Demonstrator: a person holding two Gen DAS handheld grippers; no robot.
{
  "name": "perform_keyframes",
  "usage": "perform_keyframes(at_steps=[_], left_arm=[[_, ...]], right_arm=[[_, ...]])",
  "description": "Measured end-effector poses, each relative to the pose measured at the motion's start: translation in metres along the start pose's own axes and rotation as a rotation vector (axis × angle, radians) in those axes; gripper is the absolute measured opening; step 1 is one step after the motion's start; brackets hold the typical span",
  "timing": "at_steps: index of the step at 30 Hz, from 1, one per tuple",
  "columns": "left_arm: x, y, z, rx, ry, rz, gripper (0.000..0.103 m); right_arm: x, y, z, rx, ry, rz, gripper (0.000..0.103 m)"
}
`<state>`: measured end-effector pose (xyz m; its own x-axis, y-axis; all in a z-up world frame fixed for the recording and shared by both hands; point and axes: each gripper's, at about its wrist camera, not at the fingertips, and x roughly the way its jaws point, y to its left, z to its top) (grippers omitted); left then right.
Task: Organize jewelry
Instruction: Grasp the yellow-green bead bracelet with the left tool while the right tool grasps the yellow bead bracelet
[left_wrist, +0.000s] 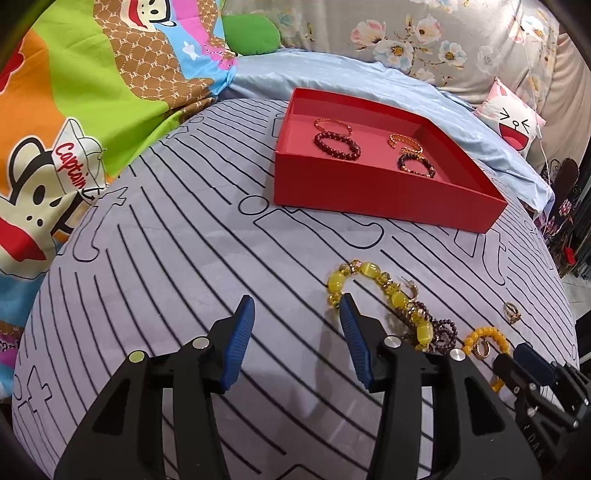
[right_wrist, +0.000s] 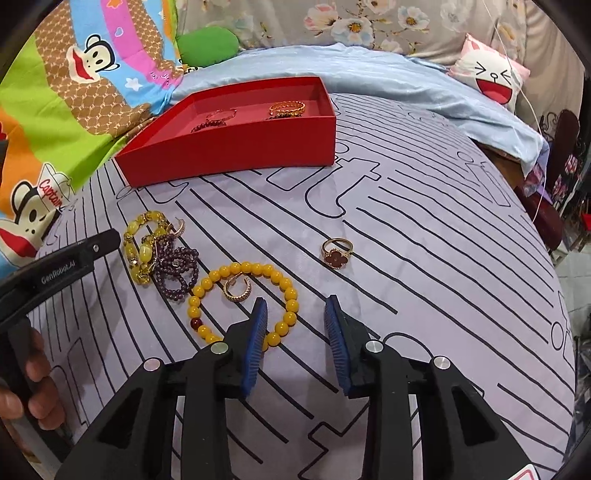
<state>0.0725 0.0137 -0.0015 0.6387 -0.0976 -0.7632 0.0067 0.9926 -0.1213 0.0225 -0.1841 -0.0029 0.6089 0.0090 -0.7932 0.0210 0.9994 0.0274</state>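
Both tongs are held apart: left gripper (left_wrist: 297, 308) beside the yellow bracelet (left_wrist: 373, 286), right gripper (right_wrist: 295, 308) perhaps touching the amber bracelet (right_wrist: 286, 295).

each gripper body is matte black plastic with triangular cut-outs in its linkage arms. left gripper (left_wrist: 297, 310) and right gripper (right_wrist: 295, 308): two fingers each, faced with blue ribbed pads (right_wrist: 255, 347). round silver pivot pins (right_wrist: 219, 347) sit at the linkage joints (four in sight per unit). white lettering "genrobot.ai" (right_wrist: 57, 275) marks the side of the left unit. bare fingers (right_wrist: 38, 363) wrap its handle.
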Motion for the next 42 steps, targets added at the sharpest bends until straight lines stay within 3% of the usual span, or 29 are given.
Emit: perform_keyframes(at_steps=[5,13,18,22,30,42], left_arm=[[0.006,-0.009,0.003,0.016,0.002,-0.001,0.052],[0.012,-0.022,0.001,0.068,0.002,0.020,0.050],[0.012,-0.021,0.002,0.069,-0.001,-0.001,0.034],[0.012,-0.023,0.003,0.088,0.002,-0.013,0.009],[0.003,-0.016,0.007,0.065,0.013,-0.052,0.009],[-0.034,-0.006,0.026,0.046,-0.031,-0.108,0.009]], right_arm=[[0.000,0.002,-0.001,-0.009,-0.015,-0.005,0.029],[0.000,0.001,-0.001,-0.008,-0.016,-0.004,0.029],[0.000,0.002,0.000,-0.008,-0.016,0.001,0.028],[0.000,0.005,0.000,-0.014,-0.015,0.021,0.011],[-0.003,-0.001,0.003,0.042,0.010,0.083,0.007],[-0.036,-0.006,0.020,0.051,-0.064,0.099,0.007]])
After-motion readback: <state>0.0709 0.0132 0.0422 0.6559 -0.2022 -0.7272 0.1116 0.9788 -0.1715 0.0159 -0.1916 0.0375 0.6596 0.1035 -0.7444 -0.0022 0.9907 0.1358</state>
